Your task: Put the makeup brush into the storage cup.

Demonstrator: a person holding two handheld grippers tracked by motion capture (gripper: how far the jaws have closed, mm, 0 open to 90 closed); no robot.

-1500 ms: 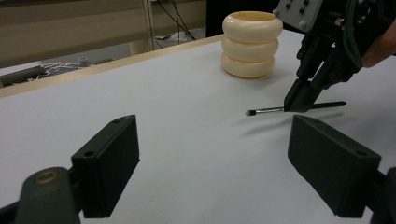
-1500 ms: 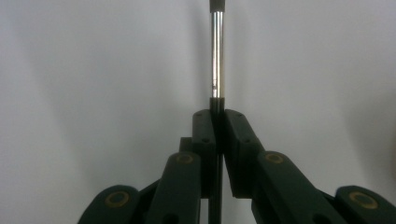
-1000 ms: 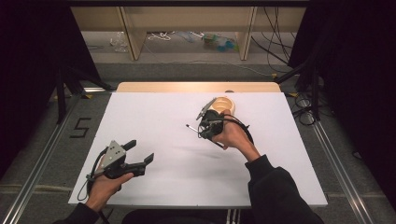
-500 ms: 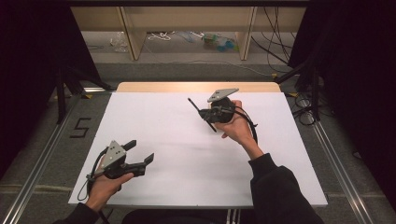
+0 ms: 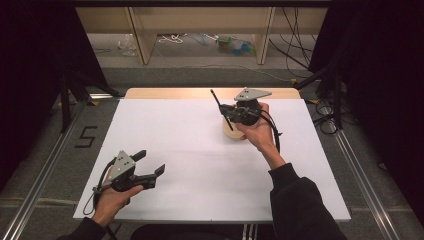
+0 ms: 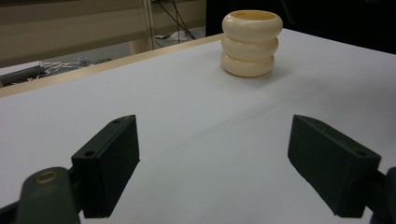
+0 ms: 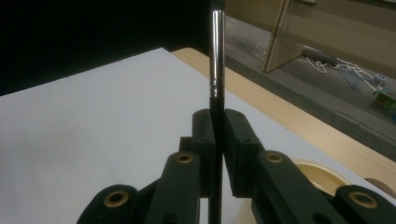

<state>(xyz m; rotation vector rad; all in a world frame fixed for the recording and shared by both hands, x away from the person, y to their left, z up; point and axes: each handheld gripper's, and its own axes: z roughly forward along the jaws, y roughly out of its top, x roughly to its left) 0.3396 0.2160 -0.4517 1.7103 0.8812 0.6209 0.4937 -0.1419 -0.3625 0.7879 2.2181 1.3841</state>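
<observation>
Fingers [image 7: 205, 135] of the right gripper [image 5: 231, 111] are clenched on a thin black brush [image 7: 216, 84] with a silver ferrule, pinching the handle between both pads so the shaft stands up past the grip in the right gripper view. In the high view this gripper hovers directly above the cream ribbed holder [image 6: 252, 43], which stands upright on the white surface [image 5: 175, 140] near its far edge. The brush slants up and away from the holder, and its lower end is hidden behind the gripper, so whether it is inside the holder's mouth cannot be told.

The left gripper [image 5: 142, 167] sits low, well apart from the holder and on the person's near side of it, its fingers [image 6: 109, 163] spread wide and holding nothing; the left gripper view looks straight across the surface at the holder.

The step in hand appears to be guiding the brush at the holder's opening. To do it well, the right hand should keep the shaft close to vertical over the middle of the opening, move slowly along the brush's own axis, and avoid scraping the rim, since the holder is light-looking and unheld and could tip or slide. A steady grip matters: the handle is thin and could pivot between the pads.
</observation>
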